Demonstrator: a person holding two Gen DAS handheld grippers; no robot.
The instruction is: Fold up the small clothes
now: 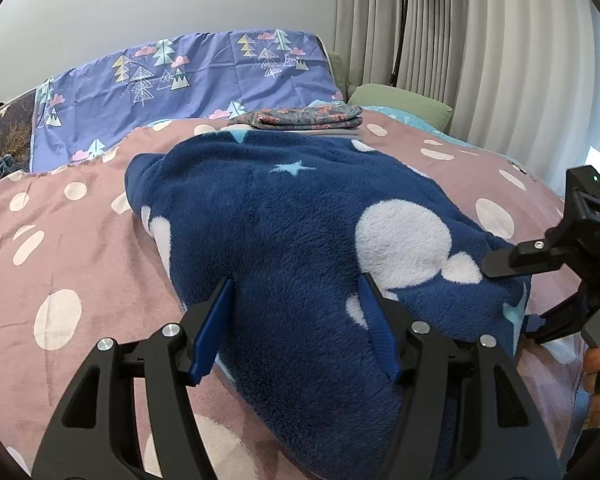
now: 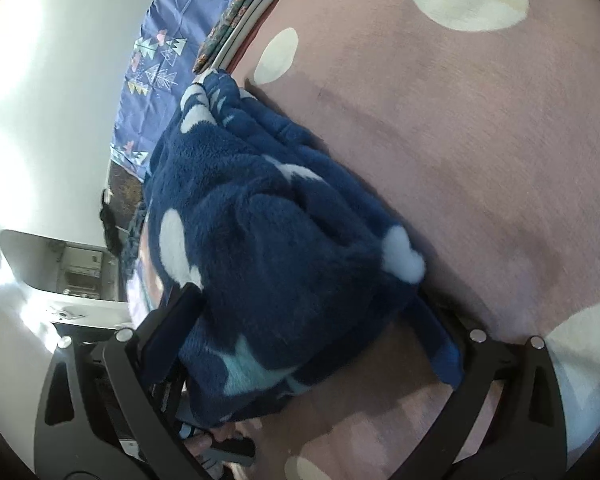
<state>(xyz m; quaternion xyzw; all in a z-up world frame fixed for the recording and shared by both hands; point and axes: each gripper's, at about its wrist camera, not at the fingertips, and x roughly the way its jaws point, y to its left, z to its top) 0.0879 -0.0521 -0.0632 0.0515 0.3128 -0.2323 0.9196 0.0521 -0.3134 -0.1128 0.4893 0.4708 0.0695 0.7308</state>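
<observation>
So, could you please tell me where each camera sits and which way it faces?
Left wrist: rides the left claw, looking along the bed at the blue fleece garment and the folded stack; the right claw and a hand show at right.
Right wrist: rides the right claw, rolled sideways, close over the fleece on the dotted cover; its fingers straddle the cloth.
Shared: garment, stack, cover.

One blue fleece garment [image 1: 284, 224], one folded pile [image 1: 300, 118], one lamp [image 1: 406, 20].
</observation>
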